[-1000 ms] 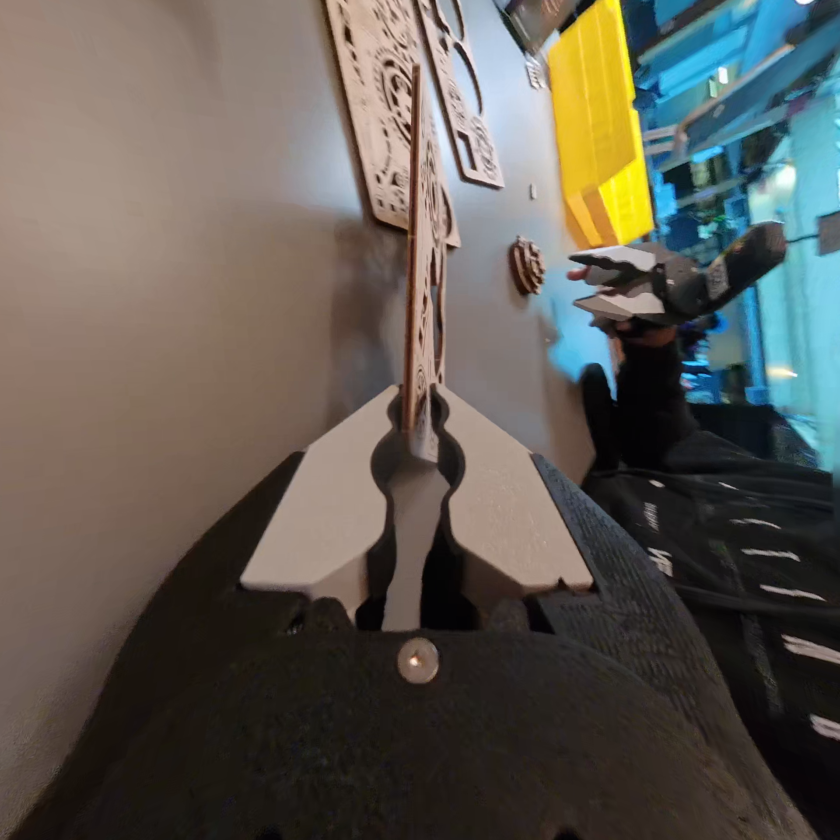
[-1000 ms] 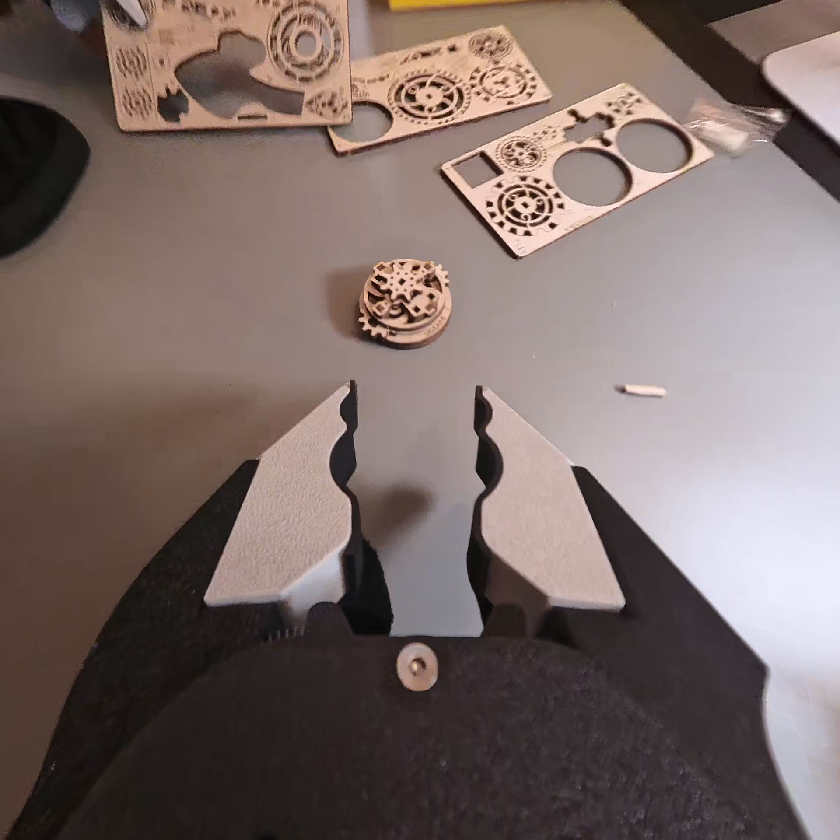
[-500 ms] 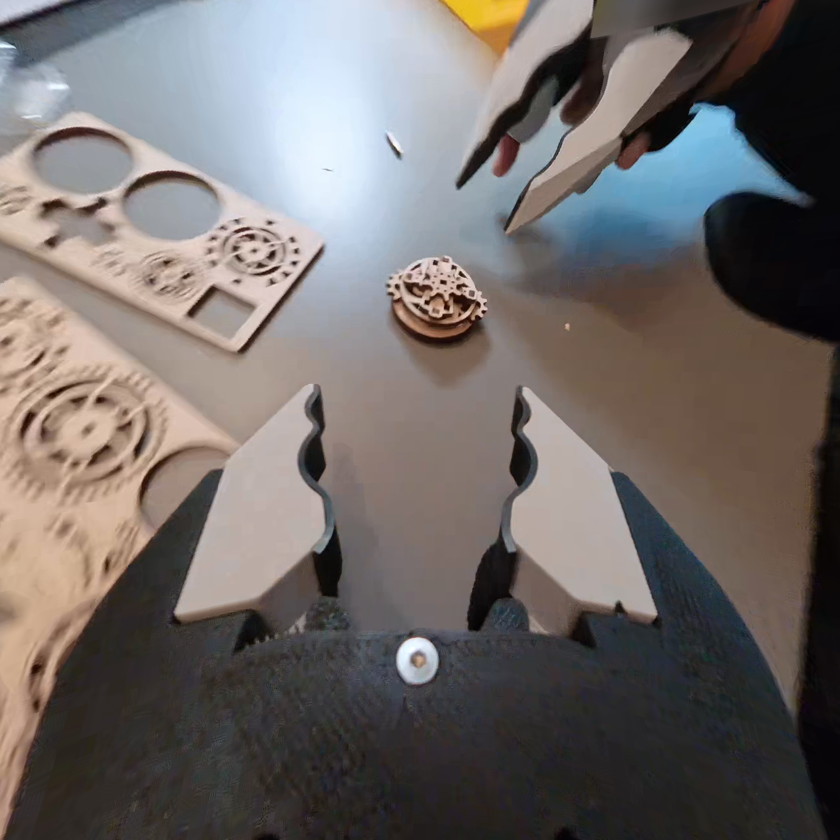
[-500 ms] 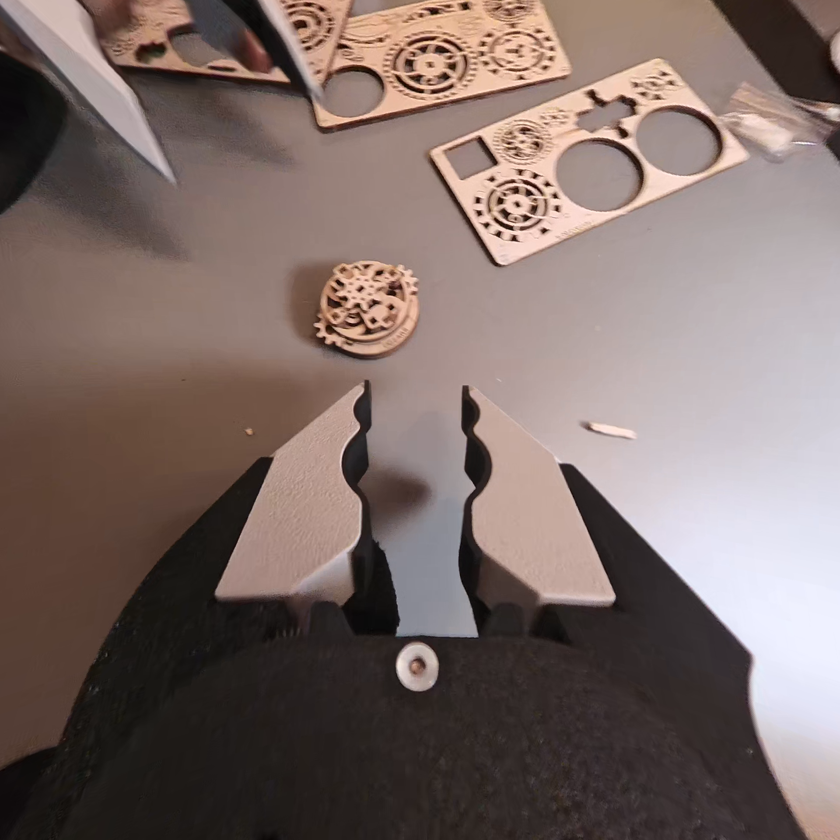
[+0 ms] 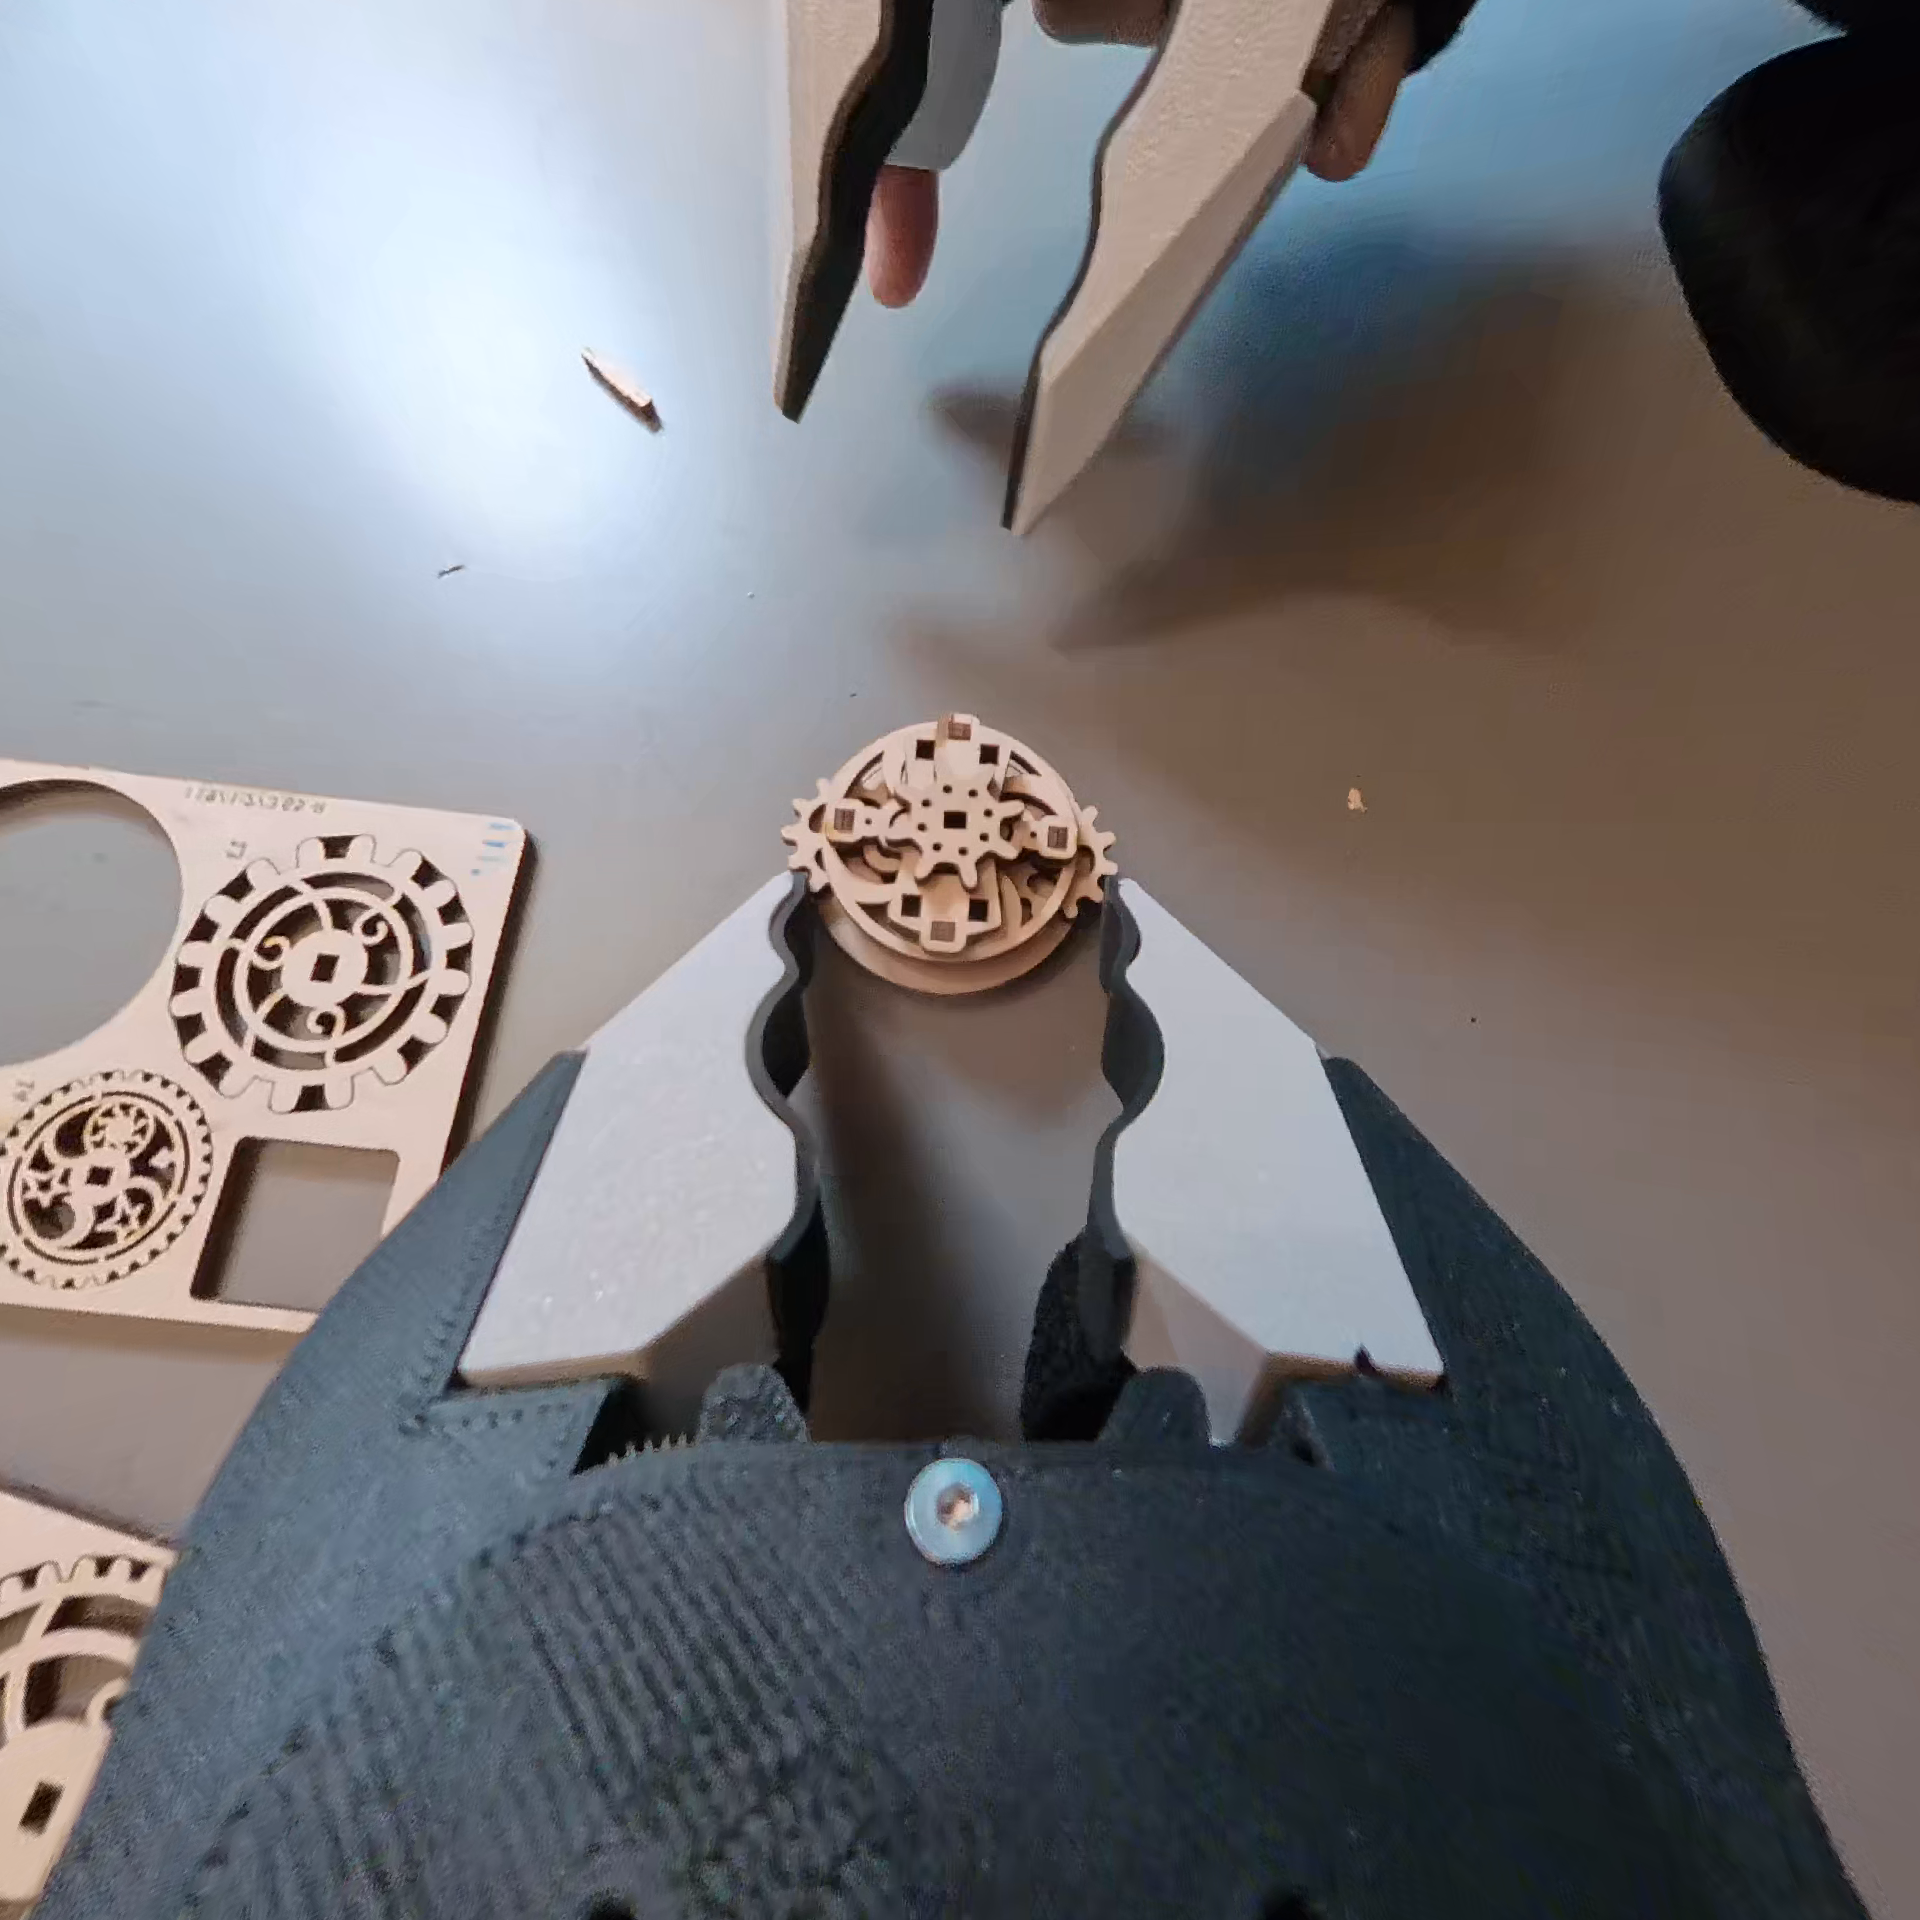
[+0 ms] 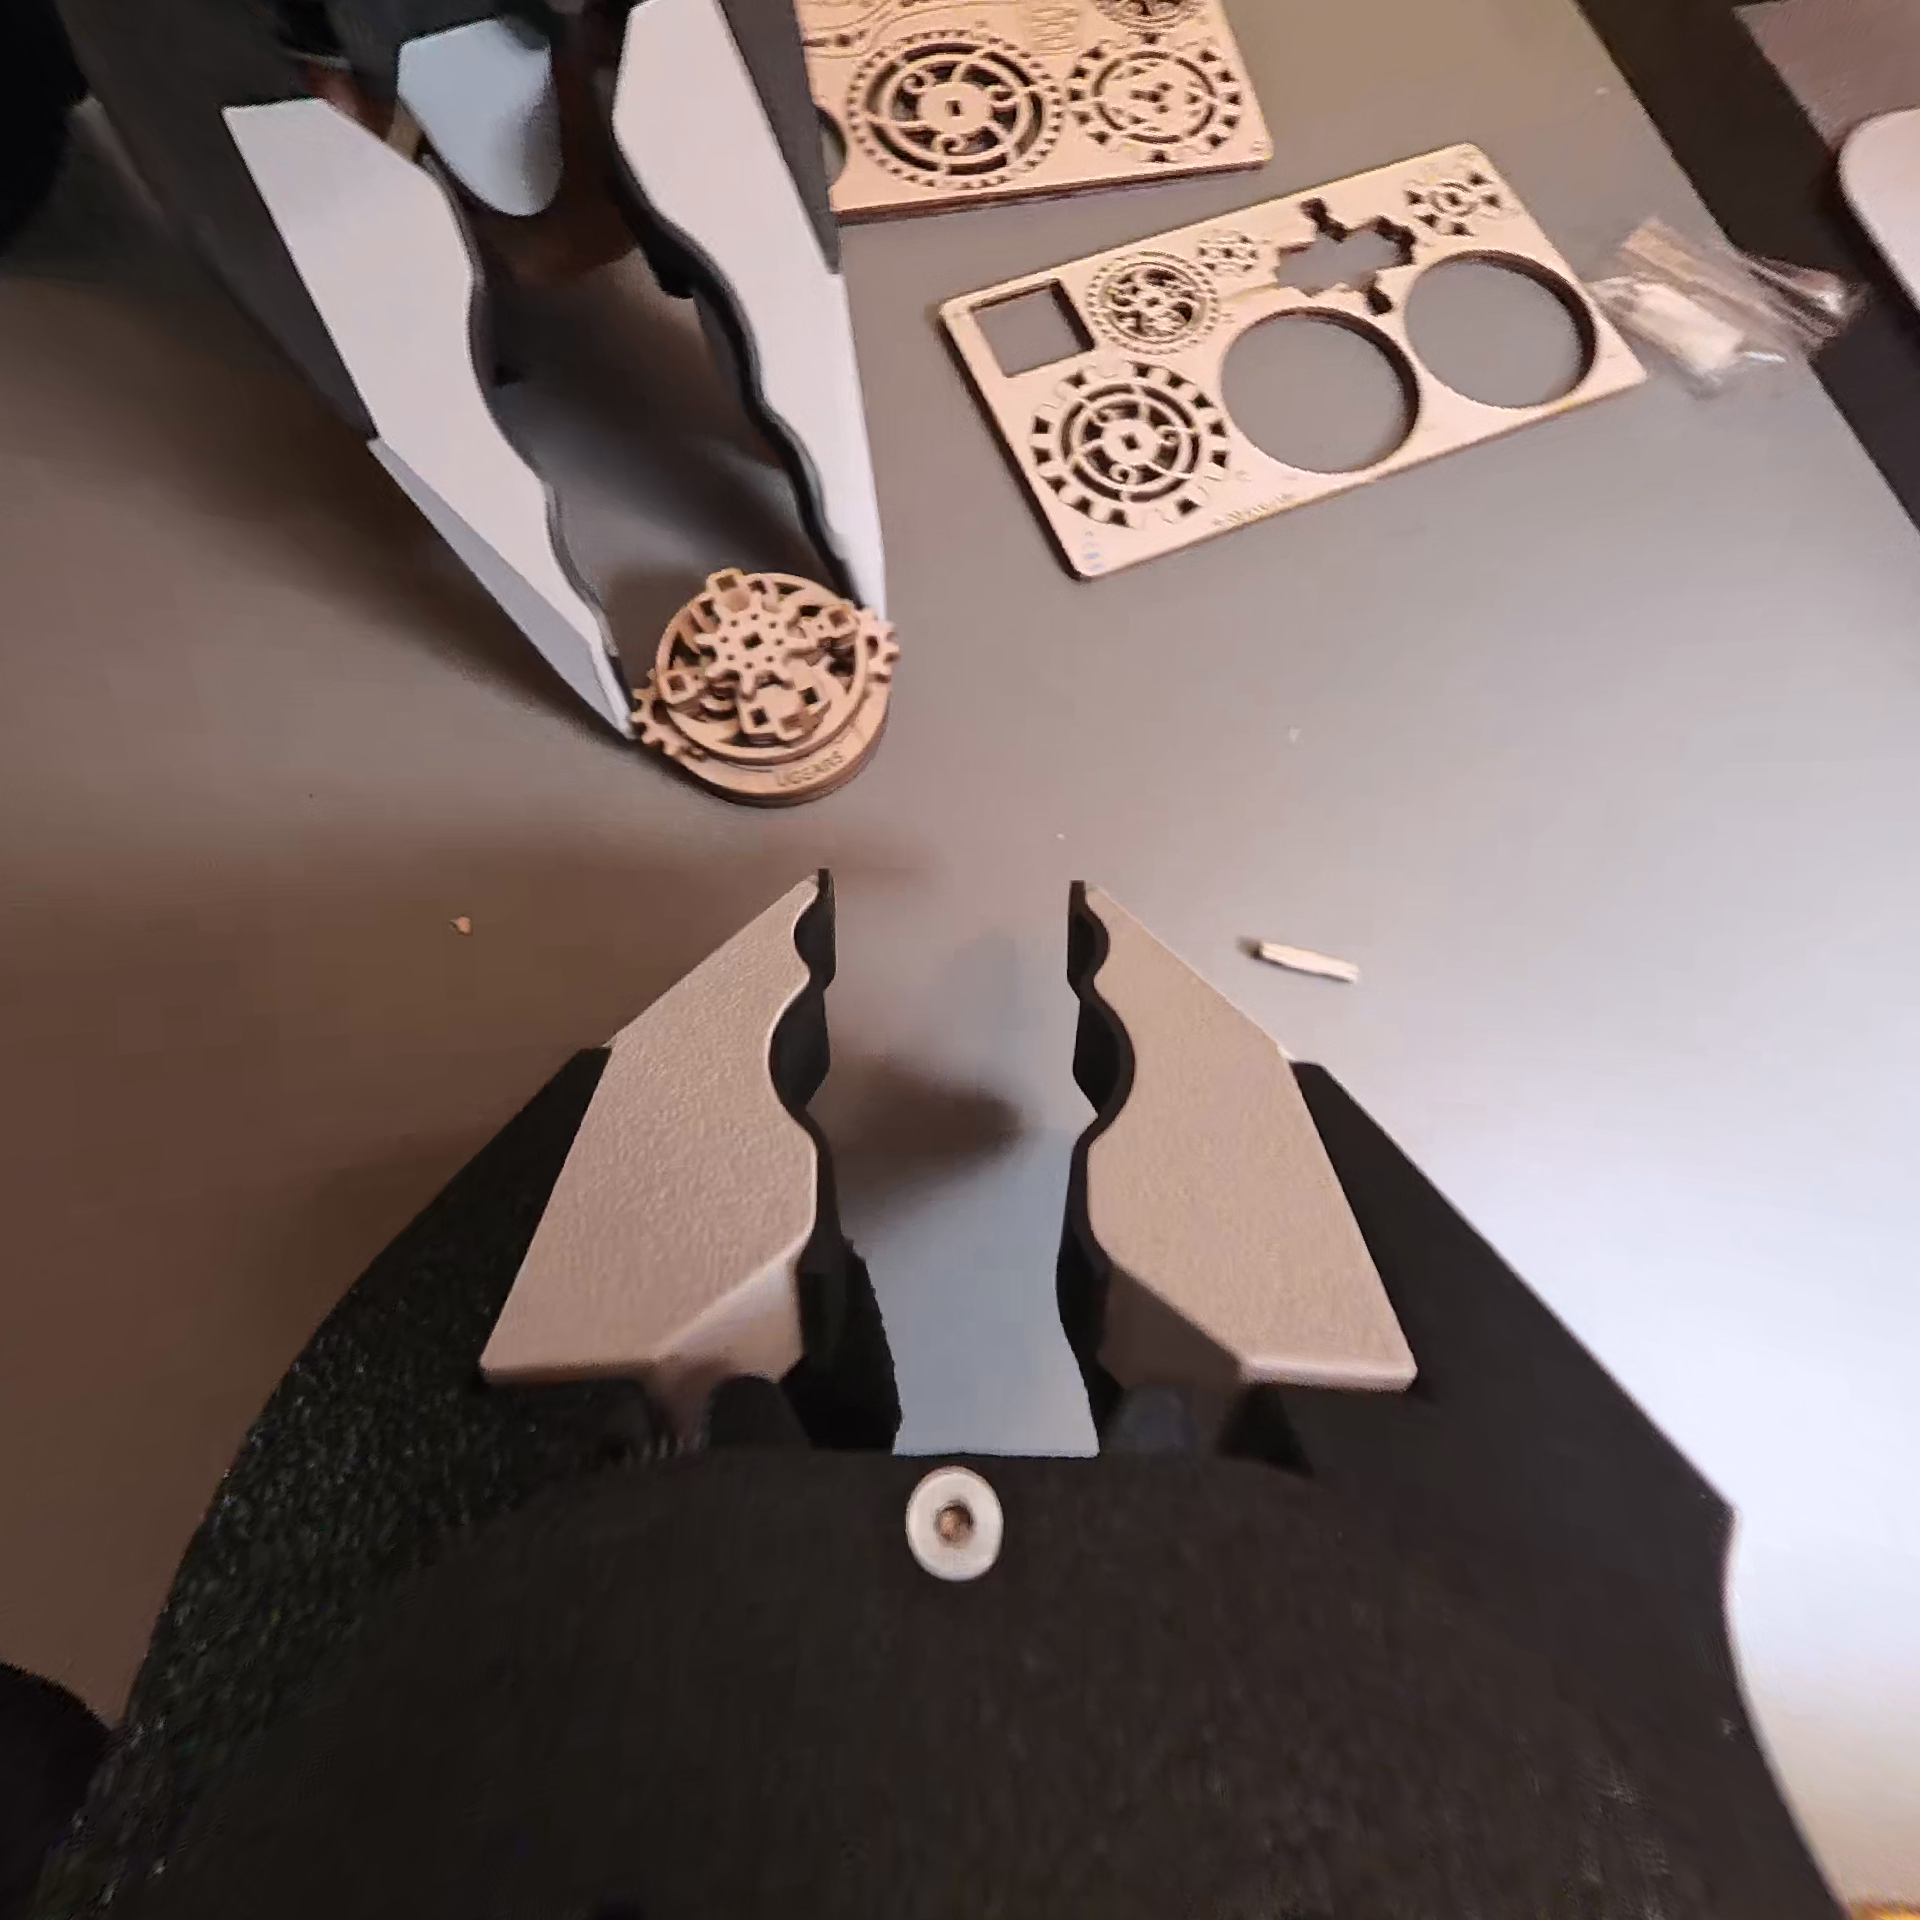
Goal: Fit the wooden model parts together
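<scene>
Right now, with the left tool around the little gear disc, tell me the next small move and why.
Probably close the left tool on the gear disc. Its fingertips already sit on either side of the disc, which lies flat on the table, and look open, not yet squeezing. The right tool is open and empty, a little way off.

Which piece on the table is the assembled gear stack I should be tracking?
On the grey table, look just off the short end of the punched sheet with two round holes. The round gear assembly lies there between the left gripper tips. It is the only thick, layered disc; everything nearby is a flat sheet or a splinter.
</scene>
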A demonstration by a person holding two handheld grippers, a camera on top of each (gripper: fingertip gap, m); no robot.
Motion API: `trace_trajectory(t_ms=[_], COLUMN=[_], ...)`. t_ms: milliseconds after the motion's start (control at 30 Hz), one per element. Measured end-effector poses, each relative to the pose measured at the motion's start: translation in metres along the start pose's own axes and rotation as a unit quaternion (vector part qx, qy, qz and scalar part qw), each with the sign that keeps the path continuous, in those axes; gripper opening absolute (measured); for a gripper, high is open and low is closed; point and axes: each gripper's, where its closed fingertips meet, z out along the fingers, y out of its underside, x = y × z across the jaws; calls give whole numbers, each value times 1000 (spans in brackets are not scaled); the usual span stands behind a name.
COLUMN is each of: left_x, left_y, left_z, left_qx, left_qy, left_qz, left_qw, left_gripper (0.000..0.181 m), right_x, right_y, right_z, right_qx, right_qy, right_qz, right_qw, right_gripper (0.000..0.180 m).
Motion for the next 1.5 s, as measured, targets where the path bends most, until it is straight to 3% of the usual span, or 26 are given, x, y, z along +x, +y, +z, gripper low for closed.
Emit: trace_trajectory(t_ms=[267,367,467,600,633,700,733,900,1067,1300,1400,1500], left_x=[-16,-15,-5,13,16,19,23,38,66,100,101,111], left_y=[-15,-33,-49,-73,-79,-88,-91,-92,-95,-94,-92,-87], left_z=[-22,-48,-67,-94,-101,-117,-123,-126,-130,-142,-152,-149], left_qx=[90,152,225,332,353,389,399,380,382,383,391,373], left_qy=[-42,-44,11,100,101,67,53,23,23,22,-16,-20], left_qz=[8,-4,-57,-104,-99,-65,-47,-24,20,66,78,98], left_qw=[995,987,973,932,925,916,914,925,923,921,917,922], left_gripper=[52,66,81,55,43,0,0,0,39,36,22,13], right_x=[-2,-7,-16,-35,-40,-50,-54,-72,-91,-137,-151,-161], right_y=[-7,-22,-42,-71,-76,-84,-88,-106,-126,-135,-132,-138], right_z=[2,-2,-9,-20,-23,-26,-28,-39,-48,-49,-55,-55], right_qx=[43,76,120,168,174,181,185,213,250,236,224,226], right_qy=[-5,-7,-11,-18,-18,-21,-20,-12,-5,-53,-89,-74], right_qz=[11,4,-4,-32,-41,-53,-58,-80,-93,-125,-122,-133], right_qw=[999,997,993,985,984,982,981,974,964,962,963,962], right_gripper=[40,40,43,45,43,41,39,33,38,43,54,63])
